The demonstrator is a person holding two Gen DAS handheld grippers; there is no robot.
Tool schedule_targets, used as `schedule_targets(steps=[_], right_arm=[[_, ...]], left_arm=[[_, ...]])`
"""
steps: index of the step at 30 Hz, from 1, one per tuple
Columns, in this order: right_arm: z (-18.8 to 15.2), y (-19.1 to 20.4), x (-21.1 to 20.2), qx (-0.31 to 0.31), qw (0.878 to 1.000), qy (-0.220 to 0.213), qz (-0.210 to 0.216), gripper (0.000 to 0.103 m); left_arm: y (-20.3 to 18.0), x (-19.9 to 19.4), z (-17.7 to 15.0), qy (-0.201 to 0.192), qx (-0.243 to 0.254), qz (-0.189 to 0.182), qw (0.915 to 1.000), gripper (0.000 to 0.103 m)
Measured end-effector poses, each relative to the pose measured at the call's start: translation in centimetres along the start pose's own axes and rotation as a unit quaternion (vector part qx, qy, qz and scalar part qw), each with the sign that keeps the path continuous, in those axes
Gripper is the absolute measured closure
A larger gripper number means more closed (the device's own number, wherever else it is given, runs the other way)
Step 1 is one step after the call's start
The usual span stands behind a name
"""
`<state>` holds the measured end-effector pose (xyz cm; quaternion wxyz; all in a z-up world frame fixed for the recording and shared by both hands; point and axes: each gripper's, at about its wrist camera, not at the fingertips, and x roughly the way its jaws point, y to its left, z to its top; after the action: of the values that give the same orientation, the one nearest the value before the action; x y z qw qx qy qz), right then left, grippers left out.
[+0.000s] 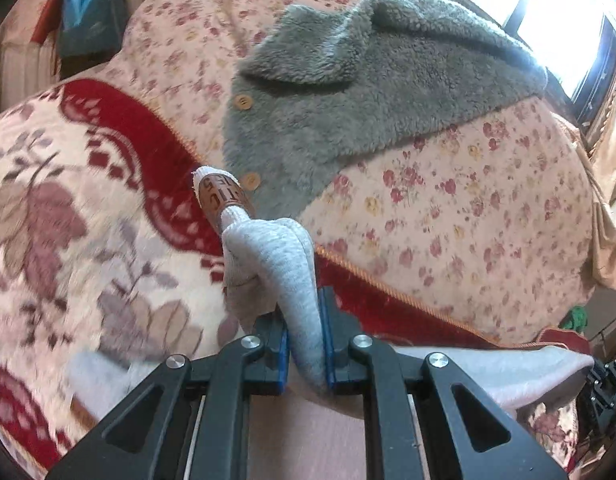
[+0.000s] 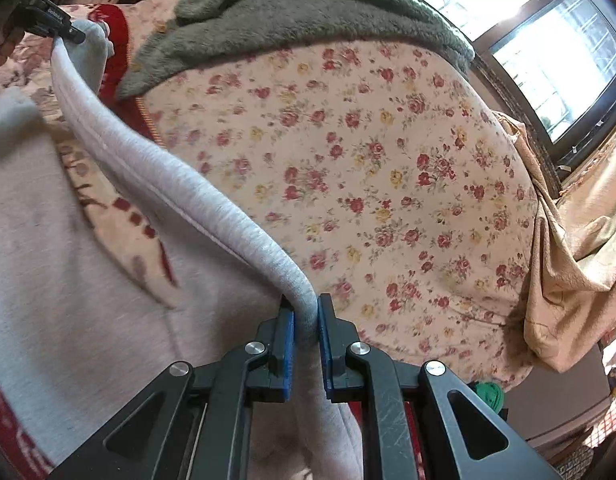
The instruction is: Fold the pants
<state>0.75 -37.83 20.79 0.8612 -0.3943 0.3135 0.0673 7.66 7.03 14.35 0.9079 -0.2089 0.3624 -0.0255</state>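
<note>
Your left tongs (image 1: pixel 305 336) and right tongs (image 2: pixel 305 320) each pinch the thick edge of the grey pants (image 2: pixel 179 192), strung between them above the floral bed (image 2: pixel 388 184); judged soft, light, saggy, so keep gripping that bulky hem.

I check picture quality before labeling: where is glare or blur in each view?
Left wrist: window blown out at top right, red blanket smeared by motion, pants fairly sharp. Right wrist: window glares too; floral sheet sharp.
</note>
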Motion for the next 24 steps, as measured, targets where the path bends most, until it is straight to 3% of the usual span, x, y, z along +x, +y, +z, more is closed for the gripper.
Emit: schedule_targets(steps=[11,17,24], right_arm=[[-5.5,6.4,-5.8,-0.006,0.999,0.01,0.053,0.093],[-9.1,9.9,-5.6,0.004,0.996,0.033,0.081,0.093],[-12.0,14.0,-4.7,0.016,0.993,0.056,0.102,0.093]], left_arm=[[5.3,-5.0,-7.3,0.002,-0.041,-0.011,0.9991,0.09],[7.2,-5.5,-11.8,0.011,-0.051,0.0,0.9987,0.09],[10.1,-5.1,-14.7,0.015,-0.099,-0.005,0.9949,0.09]])
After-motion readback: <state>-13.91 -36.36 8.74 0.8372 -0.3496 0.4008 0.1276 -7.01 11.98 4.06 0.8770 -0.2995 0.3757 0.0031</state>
